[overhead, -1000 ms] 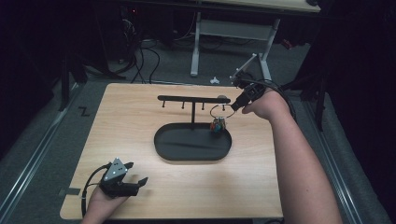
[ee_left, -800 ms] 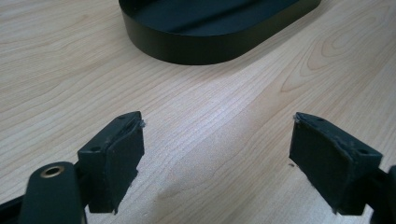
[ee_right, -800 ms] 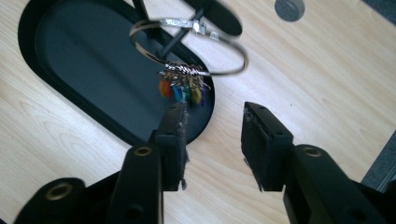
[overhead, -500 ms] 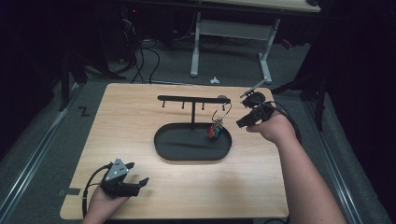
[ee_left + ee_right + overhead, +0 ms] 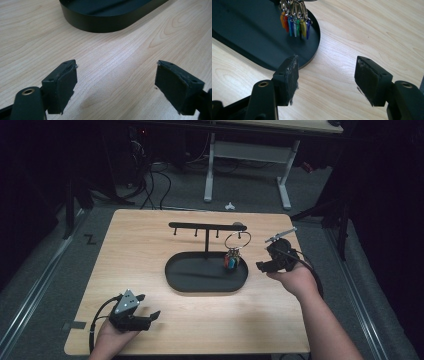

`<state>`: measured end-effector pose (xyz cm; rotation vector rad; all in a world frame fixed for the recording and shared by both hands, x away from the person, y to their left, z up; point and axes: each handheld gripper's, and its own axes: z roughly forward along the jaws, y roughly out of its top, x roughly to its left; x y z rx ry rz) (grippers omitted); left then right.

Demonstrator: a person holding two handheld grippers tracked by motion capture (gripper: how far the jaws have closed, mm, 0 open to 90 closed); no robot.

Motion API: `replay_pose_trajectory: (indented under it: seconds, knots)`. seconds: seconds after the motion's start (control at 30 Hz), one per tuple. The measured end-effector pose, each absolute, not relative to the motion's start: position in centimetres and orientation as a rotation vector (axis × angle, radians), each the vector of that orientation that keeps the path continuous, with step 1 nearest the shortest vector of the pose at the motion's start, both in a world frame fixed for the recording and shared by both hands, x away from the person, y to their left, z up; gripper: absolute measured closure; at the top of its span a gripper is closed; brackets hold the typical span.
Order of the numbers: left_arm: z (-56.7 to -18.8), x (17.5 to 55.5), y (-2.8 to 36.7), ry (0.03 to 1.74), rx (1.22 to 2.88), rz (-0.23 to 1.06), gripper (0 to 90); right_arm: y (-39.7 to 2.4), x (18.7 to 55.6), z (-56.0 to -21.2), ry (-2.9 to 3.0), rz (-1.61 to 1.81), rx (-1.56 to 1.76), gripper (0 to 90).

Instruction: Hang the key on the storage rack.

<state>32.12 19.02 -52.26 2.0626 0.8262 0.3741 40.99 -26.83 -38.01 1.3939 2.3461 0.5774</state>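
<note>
Keyring (image 5: 237,241) with coloured tags (image 5: 294,25) hangs from the black stand's crossbar (image 5: 205,226) over the oval tray (image 5: 180,280); nearer, the left gripper (image 5: 142,312) rests wide open and empty at the table (image 5: 150,240) edge, the right gripper (image 5: 267,260) gapes empty just beside the tray

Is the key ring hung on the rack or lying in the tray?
Hung: the key ring loops over the rack bar's right end, tags dangling above the tray.
</note>
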Motion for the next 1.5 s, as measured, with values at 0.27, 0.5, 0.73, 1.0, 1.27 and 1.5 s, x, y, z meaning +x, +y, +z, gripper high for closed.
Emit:
replay_pose_trajectory:
  seconds: [0.27, 0.5, 0.73, 1.0, 1.27, 1.5]
  knots:
    - [-52.2, 32.1, 19.0, 0.822, 2.063, 0.378, 18.5, -26.6, 38.8, -40.4, 2.255, 0.678, 1.385, 38.5]
    - [-52.2, 32.2, 19.0, 0.822, 2.063, 0.379, 18.8, -25.8, 36.0, -43.6, 2.195, 0.762, 1.37, 34.7]
    - [-52.3, 32.3, 19.0, 0.825, 2.065, 0.375, 19.2, -25.6, 34.0, -47.0, 2.134, 0.808, 1.378, 27.7]
    - [-52.3, 32.5, 18.9, 0.832, 2.06, 0.384, 16.1, -25.6, 31.5, -51.1, 2.029, 0.926, 1.435, 14.7]
    - [-52.2, 32.6, 18.8, 0.843, 2.054, 0.386, 12.5, -26.1, 29.3, -51.8, 1.971, 0.897, 1.412, 7.2]
    - [-52.0, 32.6, 19.0, 0.843, 2.04, 0.404, 12.2, -26.3, 29.4, -52.2, 1.98, 0.893, 1.442, 7.2]
